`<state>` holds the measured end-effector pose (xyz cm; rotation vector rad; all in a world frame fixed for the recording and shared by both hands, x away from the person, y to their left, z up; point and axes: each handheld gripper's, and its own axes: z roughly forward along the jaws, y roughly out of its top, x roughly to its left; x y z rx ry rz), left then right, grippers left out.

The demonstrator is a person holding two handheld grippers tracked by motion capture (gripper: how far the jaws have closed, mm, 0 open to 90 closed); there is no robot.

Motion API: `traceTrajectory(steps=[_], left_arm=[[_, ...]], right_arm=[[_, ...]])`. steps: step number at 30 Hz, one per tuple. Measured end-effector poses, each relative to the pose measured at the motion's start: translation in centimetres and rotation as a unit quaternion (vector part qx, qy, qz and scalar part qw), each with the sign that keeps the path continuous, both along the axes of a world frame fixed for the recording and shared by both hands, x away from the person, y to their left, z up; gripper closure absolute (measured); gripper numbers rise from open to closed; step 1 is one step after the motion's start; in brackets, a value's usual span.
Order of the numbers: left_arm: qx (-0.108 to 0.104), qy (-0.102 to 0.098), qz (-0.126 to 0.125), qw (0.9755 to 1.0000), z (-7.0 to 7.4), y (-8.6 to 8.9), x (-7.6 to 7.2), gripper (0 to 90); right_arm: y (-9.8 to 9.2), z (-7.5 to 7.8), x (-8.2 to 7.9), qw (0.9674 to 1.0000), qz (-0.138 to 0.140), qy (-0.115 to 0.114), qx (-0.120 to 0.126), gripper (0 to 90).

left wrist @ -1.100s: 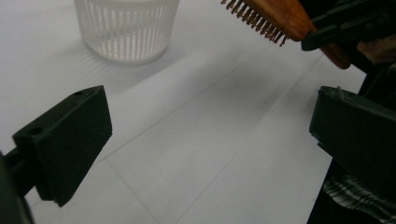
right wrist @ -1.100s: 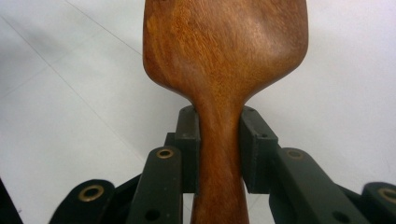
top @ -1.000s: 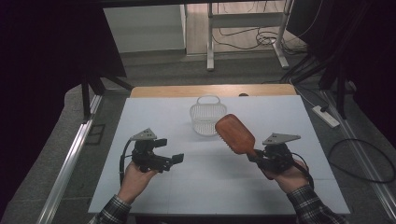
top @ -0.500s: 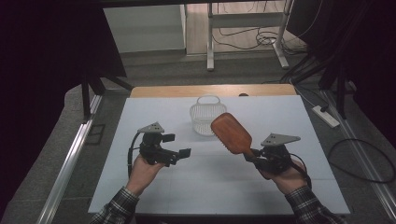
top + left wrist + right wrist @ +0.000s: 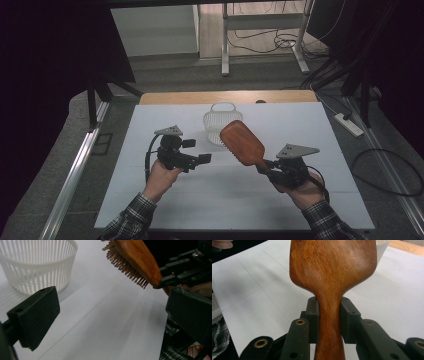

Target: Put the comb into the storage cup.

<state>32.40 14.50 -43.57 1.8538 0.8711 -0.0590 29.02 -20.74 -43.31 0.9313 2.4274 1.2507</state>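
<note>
Nearest you: your right gripper (image 5: 264, 167) pinches the hairbrush (image 5: 242, 142) by its neck, one black pad pressed to each side of the handle just below the head. In the right gripper view the brush (image 5: 332, 267) shows its smooth back: reddish-brown wood, glossy, visible grain, a rounded paddle narrowing to a slim handle. It is held clear of the table, head tilted up and away from you.

Your left gripper (image 5: 200, 152) is spread wide with nothing between its blocky, matte black pads (image 5: 37, 315). It sits over the table just left of the brush. From the left gripper view the brush (image 5: 136, 261) shows its underside: rows of short brown pins.

Table (image 5: 225, 200): flat white sheet with faint seams, a bare wood strip along the far edge.

Farther off: the basket (image 5: 220, 125), white plastic, round, slatted walls, thin hoop handle. Its near wall sits just behind the brush head. What shows of its inside looks empty; the brush hides part of it.
</note>
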Motion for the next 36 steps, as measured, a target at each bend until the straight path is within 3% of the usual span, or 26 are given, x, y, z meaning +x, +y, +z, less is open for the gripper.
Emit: traceTrajectory(steps=[14,36], left_arm=[[-0.026,-0.001,-0.015,0.9996,0.6,-1.9,1.0,0.0],[-0.059,0.030,-0.043,0.9969,-0.5,-3.6,1.3,0.0]], right_arm=[[1.2,0.1,-0.6,0.9997,0.019,-0.010,0.014,72.0],[3.4,-0.6,-1.6,0.9983,0.047,-0.014,0.032,72.0]])
